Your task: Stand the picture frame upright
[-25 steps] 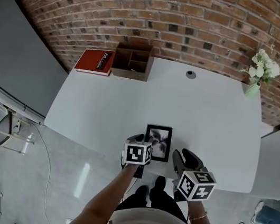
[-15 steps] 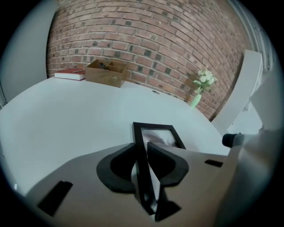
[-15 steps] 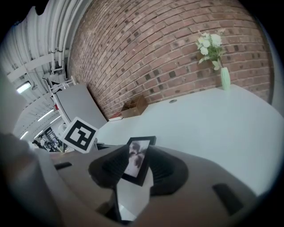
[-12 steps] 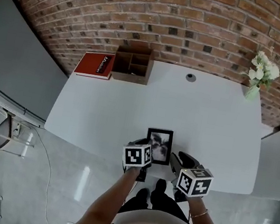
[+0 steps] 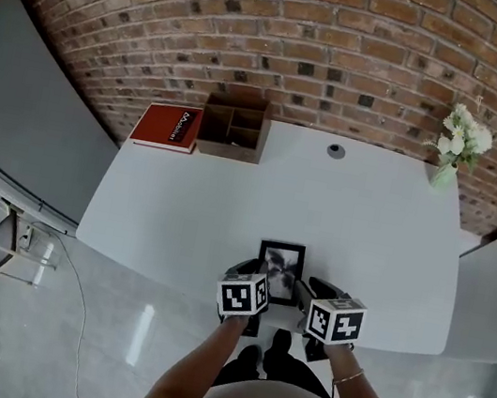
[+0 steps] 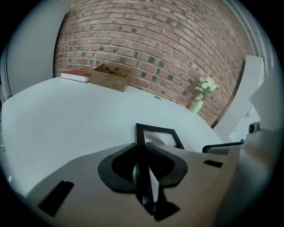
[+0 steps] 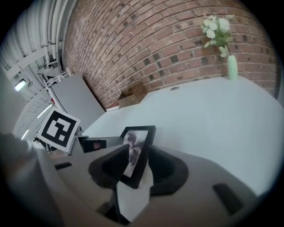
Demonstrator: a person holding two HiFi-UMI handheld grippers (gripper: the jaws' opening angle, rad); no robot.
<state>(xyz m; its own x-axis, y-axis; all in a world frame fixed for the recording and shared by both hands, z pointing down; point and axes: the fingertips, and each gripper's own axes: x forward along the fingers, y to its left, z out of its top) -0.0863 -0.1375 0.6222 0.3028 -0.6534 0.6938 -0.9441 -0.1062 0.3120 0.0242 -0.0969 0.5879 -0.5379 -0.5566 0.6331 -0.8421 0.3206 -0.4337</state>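
Far ahead of the left gripper and off to its left, a red book lies at the back of the white table, with a wooden compartment box just to the book's right. The left gripper itself sits at the table's near edge. Its jaws have just been closing, and the left gripper view shows them drawn in narrow, both pads pressing the black left side rail of the picture frame between them. The picture frame lies picture side up on the table, directly between the two tools and reaching forward from their tips. On its right side the right gripper holds its jaws wide apart. In the right gripper view the frame's near corner sits in the gap between them, and I cannot see either pad clamped on it. Far ahead of this gripper and to its right, a green vase of white flowers stands at the table's back corner.
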